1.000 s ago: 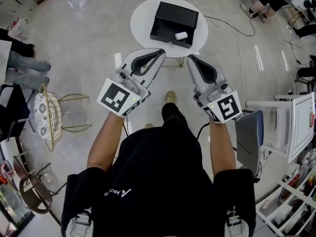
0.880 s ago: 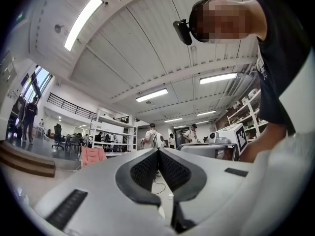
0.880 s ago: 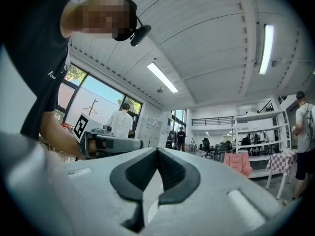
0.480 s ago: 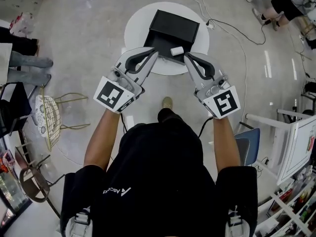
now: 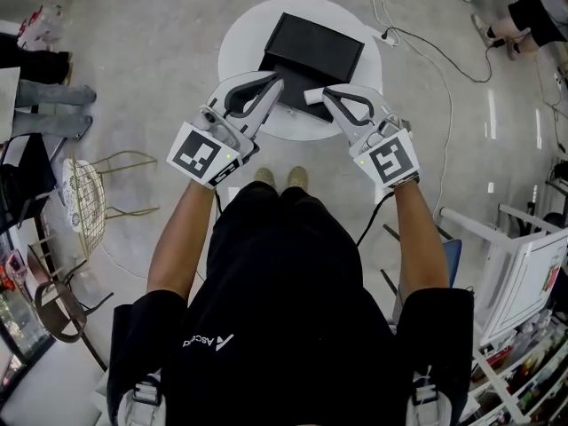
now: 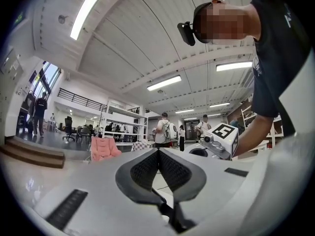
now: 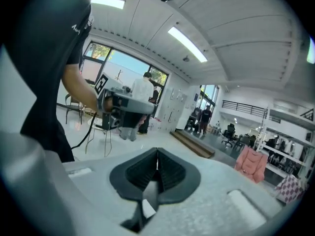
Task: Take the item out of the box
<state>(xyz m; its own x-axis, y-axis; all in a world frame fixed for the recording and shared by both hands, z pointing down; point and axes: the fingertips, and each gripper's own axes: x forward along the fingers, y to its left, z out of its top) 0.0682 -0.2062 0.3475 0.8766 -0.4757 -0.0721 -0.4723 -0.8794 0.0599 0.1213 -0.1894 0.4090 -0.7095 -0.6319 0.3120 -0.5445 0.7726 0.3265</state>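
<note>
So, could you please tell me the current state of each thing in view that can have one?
Black rectangular box: open, standing on the white round table.
Small white item: at the box's near edge, beside the right gripper's tips, not gripped.
Left gripper: shut, nothing between its jaws.
Right gripper: shut, nothing between its jaws.

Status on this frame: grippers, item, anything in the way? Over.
Left gripper shut, empty, at the black box. Right gripper shut, empty, tips beside the white item. Item at the box's near edge, not gripped. Nothing in the way.
</note>
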